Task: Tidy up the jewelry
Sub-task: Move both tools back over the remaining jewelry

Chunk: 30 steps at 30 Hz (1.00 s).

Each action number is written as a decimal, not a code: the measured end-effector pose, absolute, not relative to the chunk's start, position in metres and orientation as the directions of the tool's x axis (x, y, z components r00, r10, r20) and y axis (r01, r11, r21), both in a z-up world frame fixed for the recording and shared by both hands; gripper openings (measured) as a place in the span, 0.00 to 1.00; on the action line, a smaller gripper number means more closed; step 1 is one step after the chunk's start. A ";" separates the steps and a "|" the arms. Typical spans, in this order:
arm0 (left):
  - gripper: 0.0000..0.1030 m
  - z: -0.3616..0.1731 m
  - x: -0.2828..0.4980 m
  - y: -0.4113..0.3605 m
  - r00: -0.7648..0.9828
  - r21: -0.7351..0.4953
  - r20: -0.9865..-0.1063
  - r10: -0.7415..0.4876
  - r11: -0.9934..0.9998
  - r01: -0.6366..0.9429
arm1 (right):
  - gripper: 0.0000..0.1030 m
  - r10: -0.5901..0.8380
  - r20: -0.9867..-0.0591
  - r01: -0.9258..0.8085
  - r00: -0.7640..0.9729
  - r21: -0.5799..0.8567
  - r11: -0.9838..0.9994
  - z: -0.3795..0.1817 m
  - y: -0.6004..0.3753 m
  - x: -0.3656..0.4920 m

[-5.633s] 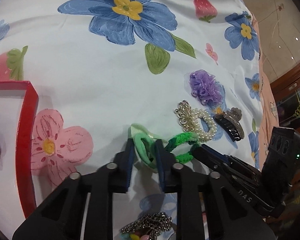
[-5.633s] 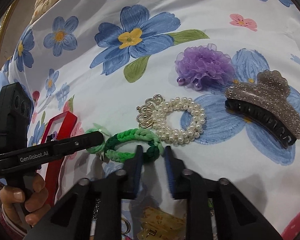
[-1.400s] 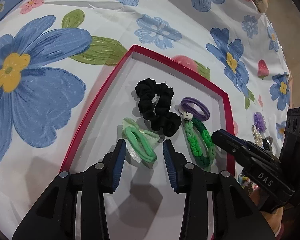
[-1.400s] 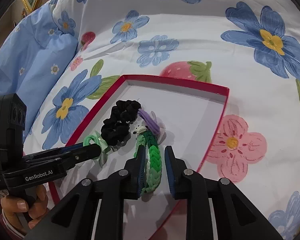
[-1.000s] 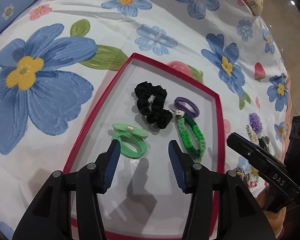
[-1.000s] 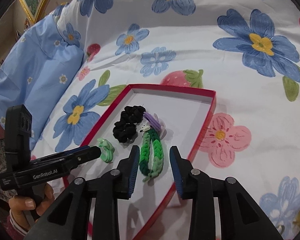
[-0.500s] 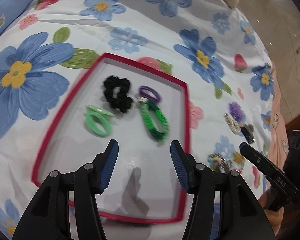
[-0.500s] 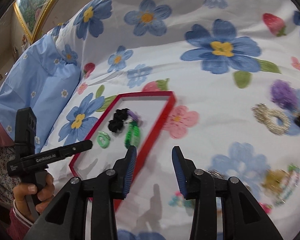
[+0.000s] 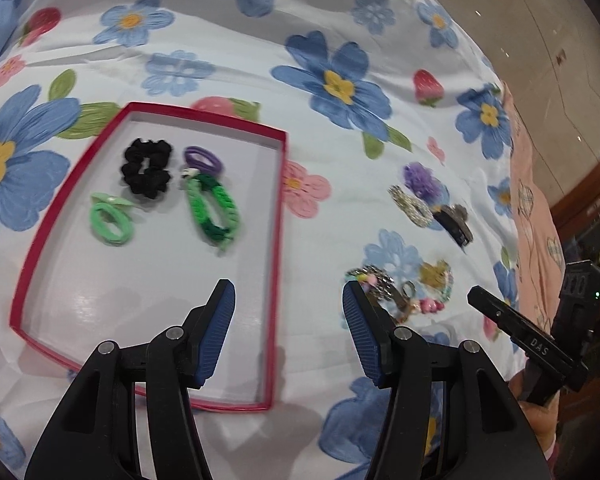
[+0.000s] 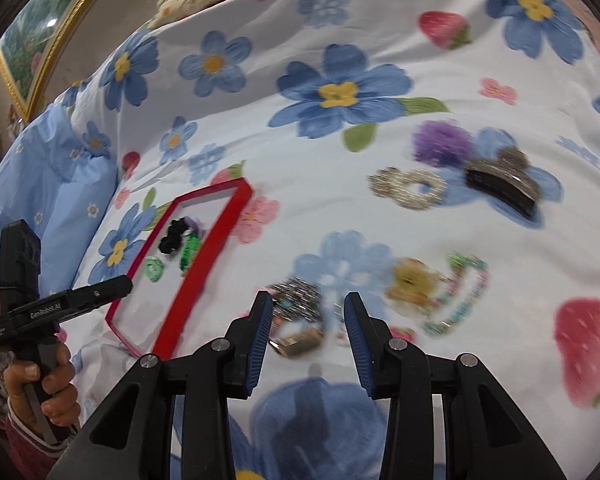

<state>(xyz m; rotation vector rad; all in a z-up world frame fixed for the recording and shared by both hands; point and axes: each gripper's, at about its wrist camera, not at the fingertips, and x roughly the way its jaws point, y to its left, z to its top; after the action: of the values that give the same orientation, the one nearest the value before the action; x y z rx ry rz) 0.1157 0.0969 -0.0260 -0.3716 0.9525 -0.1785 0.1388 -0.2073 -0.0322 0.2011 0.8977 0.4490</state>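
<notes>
left gripper (image 9: 288, 328): jaws spread, empty, lower centre above red tray (image 9: 278, 240) edge | right gripper (image 10: 305, 336): jaws apart, empty, above blurred chain pile (image 10: 298, 300)

Even indoor light with soft shadows under both grippers; fisheye bending at dark corners; right wrist view markedly motion-blurred, left mildly.

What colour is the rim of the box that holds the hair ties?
Red. The box has a red rim around a pale grey-white floor; the left wrist view shows it best.
</notes>
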 end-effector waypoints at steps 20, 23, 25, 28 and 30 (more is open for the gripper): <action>0.54 -0.043 0.130 0.021 0.495 -0.328 -0.797 -0.347 0.936 0.129 | 0.41 0.398 -0.715 -0.176 0.574 0.367 0.913 -0.054 -0.270 0.127; 0.54 -0.050 0.133 0.016 0.481 -0.329 -0.804 -0.351 0.935 0.132 | 0.41 0.397 -0.716 -0.173 0.574 0.367 0.914 -0.055 -0.272 0.130; 0.54 -0.057 0.134 0.014 0.466 -0.326 -0.813 -0.349 0.936 0.132 | 0.41 0.400 -0.718 -0.178 0.569 0.368 0.913 -0.057 -0.270 0.133; 0.54 -0.066 0.134 0.013 0.449 -0.332 -0.821 -0.353 0.935 0.127 | 0.43 0.402 -0.722 -0.190 0.563 0.361 0.913 -0.059 -0.266 0.140; 0.54 -0.070 0.135 0.011 0.443 -0.326 -0.826 -0.350 0.936 0.133 | 0.48 0.399 -0.726 -0.204 0.560 0.345 0.916 -0.061 -0.262 0.146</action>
<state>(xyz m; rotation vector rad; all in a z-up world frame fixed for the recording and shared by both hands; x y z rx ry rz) 0.1346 0.0111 -0.0695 -0.2255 1.0731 -0.3029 0.1458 -0.2619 -0.0615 0.2323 0.9101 0.3591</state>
